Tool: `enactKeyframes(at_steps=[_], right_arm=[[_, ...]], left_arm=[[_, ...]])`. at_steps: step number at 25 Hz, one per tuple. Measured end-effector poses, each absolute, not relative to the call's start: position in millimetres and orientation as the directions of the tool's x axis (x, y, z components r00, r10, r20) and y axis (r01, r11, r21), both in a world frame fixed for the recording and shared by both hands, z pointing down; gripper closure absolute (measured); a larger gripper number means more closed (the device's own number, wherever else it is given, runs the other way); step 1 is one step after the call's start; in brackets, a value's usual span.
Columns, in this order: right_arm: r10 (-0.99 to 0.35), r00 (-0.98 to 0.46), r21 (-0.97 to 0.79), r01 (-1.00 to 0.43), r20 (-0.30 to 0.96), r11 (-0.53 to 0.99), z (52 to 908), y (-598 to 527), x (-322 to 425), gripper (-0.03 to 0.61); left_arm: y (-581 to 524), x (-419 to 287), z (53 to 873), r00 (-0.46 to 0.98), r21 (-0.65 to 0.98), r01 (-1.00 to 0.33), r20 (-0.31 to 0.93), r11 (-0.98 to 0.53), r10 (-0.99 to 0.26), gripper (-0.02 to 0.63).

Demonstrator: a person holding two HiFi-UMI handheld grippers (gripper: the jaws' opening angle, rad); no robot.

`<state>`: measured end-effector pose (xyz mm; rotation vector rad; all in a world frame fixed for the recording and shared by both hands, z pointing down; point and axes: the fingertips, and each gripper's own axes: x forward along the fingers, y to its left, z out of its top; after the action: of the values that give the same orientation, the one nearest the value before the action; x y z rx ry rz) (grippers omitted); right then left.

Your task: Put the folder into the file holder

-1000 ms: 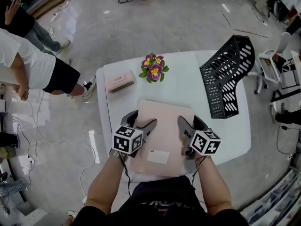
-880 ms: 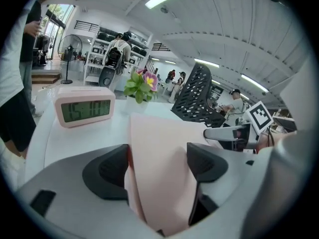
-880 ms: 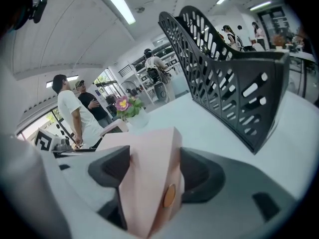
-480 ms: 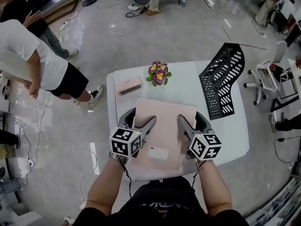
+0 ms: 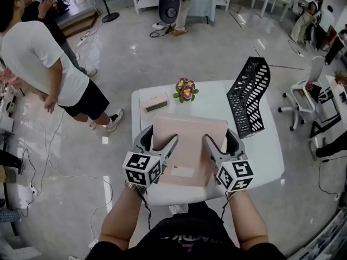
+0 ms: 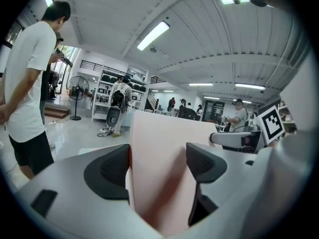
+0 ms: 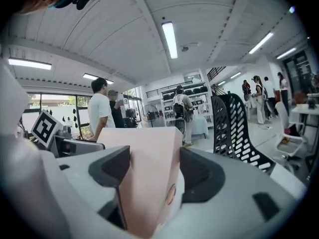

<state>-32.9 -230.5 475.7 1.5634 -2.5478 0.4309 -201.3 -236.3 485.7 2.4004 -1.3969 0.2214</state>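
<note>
I hold a pale pink folder (image 5: 187, 145) by both side edges above the white table (image 5: 265, 148), its far end tipped upward. My left gripper (image 5: 165, 148) is shut on its left edge, and my right gripper (image 5: 213, 145) is shut on its right edge. In the left gripper view the folder (image 6: 159, 133) stands between the jaws of the left gripper (image 6: 157, 158). It fills the gap of the right gripper (image 7: 154, 166) the same way, as a pink slab (image 7: 144, 148). The black perforated file holder (image 5: 248, 93) stands at the table's far right corner, apart from the folder, and shows as a curved black grid (image 7: 234, 128) in the right gripper view.
A pot of pink flowers (image 5: 186, 89) and a small pink box (image 5: 155, 103) sit at the table's far edge. A person in a white shirt (image 5: 40, 58) stands to the left. An office chair (image 5: 306, 88) is beyond the holder on the right.
Both grippers have lifted the folder off the table and tipped its far end up. The view has shifted back, so more of the room shows.
</note>
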Motion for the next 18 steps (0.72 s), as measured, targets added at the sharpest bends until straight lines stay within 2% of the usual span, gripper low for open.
enactKeyframes(at_steps=[10, 18], right_arm=[[-0.870, -0.473, -0.093, -0.881, 0.139, 0.464, 437.2, -169.4, -42.4, 0.262], [-0.868, -0.485, -0.047, -0.875, 0.103, 0.483, 425.7, -120.1, -45.7, 0.265]], left_arm=[[-176.6, -210.8, 449.7, 0.495, 0.171, -0.868, 0.206, -0.467, -0.844, 0.258], [-126.9, -215.8, 438.8, 0.496, 0.149, -0.866, 0.153, -0.476, -0.855, 0.261]])
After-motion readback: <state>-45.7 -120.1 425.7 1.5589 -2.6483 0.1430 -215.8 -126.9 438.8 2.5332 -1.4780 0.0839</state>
